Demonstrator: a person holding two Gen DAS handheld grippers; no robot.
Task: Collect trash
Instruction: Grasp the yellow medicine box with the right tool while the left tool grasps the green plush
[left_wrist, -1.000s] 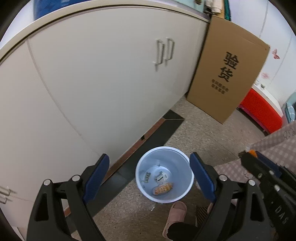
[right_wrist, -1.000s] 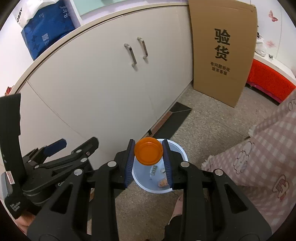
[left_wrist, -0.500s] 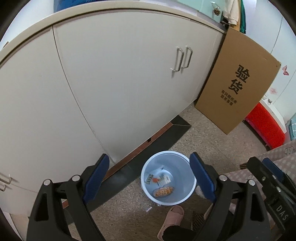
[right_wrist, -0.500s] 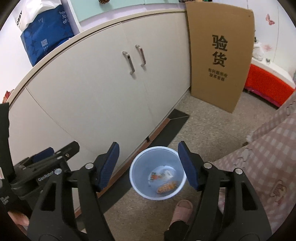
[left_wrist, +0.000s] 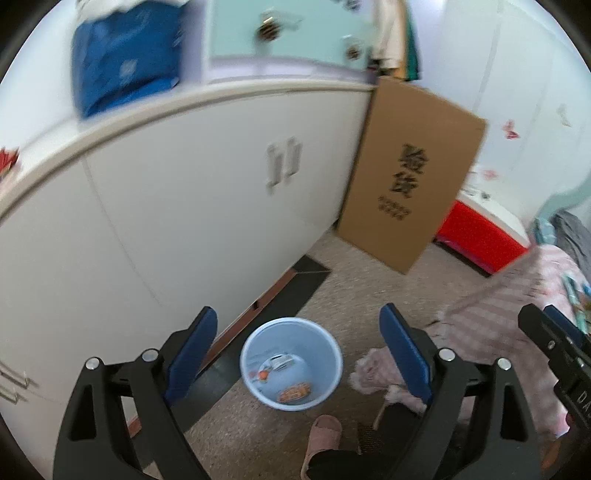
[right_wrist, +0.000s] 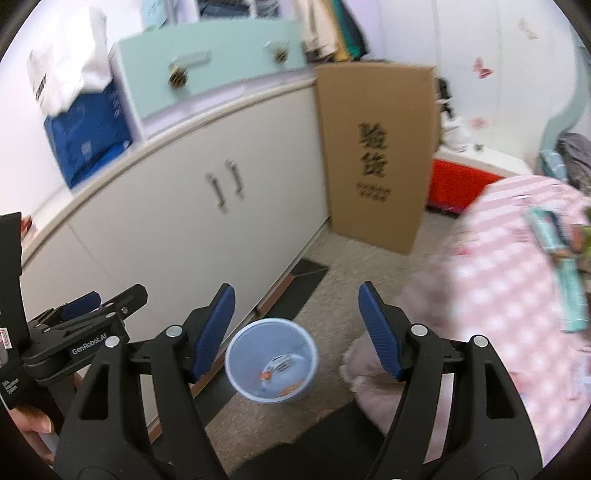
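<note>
We hold both tools high above the floor, and both are empty. Our left gripper (left_wrist: 295, 350) has its blue pads spread wide with nothing between them, and our right gripper (right_wrist: 297, 325) is spread just as wide, also with nothing in it. Each frames the pale blue trash bin (left_wrist: 291, 363) far below, which stands on the speckled floor (left_wrist: 354, 280) just beside the foot of the white cabinet (left_wrist: 184, 206), where it is easy to drop things into from above.

Inside the trash bin (right_wrist: 271, 360) lie a few pieces of rubbish: an orange snack wrapper (left_wrist: 294, 392), a white wrapper (left_wrist: 282, 360) and a small orange bit (left_wrist: 263, 375), too small to name. So part of the collecting looks done.

To our right the pink checked bedspread (right_wrist: 517, 295) hangs near the bin, and on it lie teal packets (right_wrist: 561, 258), blurred, which may be the next trash; we cannot tell what they are. Holding the jaws apart and raised suits a turn toward that bed.

A tall cardboard box (left_wrist: 410, 173) leans against the cabinet's end, and a red box (left_wrist: 476, 236) sits behind it. A pink slipper (left_wrist: 323, 437) shows on the floor just by the bin. Both views are smeared by motion blur.
</note>
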